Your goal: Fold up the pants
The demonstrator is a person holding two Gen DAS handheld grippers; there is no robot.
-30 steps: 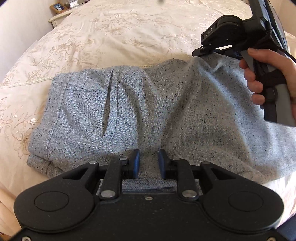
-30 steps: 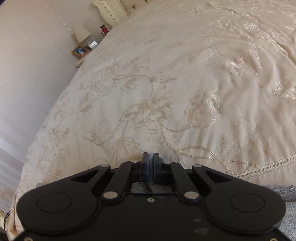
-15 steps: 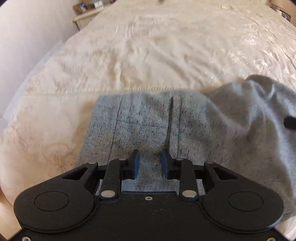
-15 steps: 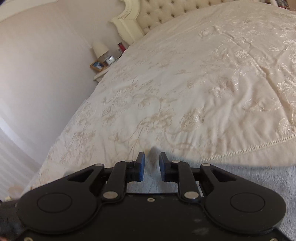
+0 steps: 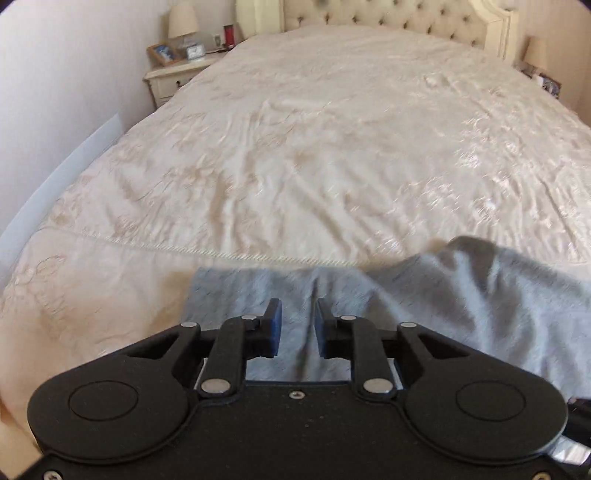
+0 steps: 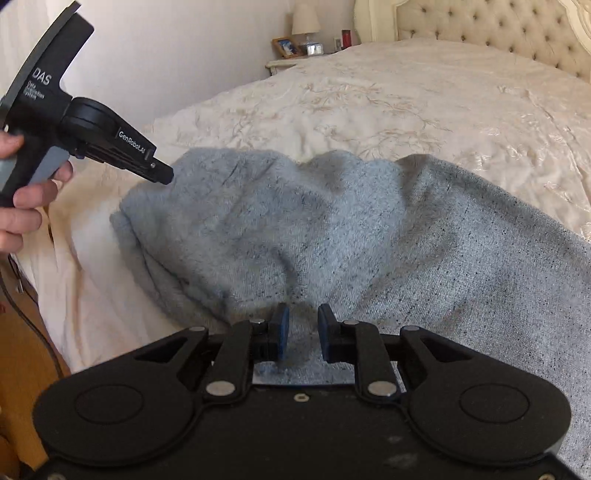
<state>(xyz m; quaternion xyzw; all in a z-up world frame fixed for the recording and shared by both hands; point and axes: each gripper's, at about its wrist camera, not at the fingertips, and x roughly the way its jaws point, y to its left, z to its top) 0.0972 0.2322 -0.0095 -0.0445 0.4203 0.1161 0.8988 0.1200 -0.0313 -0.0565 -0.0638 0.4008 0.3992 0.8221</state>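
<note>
You have a cream embroidered bedspread (image 5: pixel 332 155) before you, a tufted headboard (image 5: pixel 388 13) beyond, and a lamp-topped nightstand (image 5: pixel 173 77) against the pale wall (image 5: pixel 66 74).

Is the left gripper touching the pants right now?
Cannot tell. In the right wrist view the left gripper ends right at the edge of the pants, with no visible gap, but blur hides whether the fingers press the cloth.

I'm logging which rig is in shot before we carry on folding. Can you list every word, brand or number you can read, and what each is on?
"DAS": top plate of the left gripper, seen in the right wrist view.
Small lines under "DAS": roughly "Data ... System", too small to read surely.
"GenRobot.AI": side of that gripper's body.
Picture frame and small items on the nightstand: nothing readable.
Pants, bedspread: no text.
</note>
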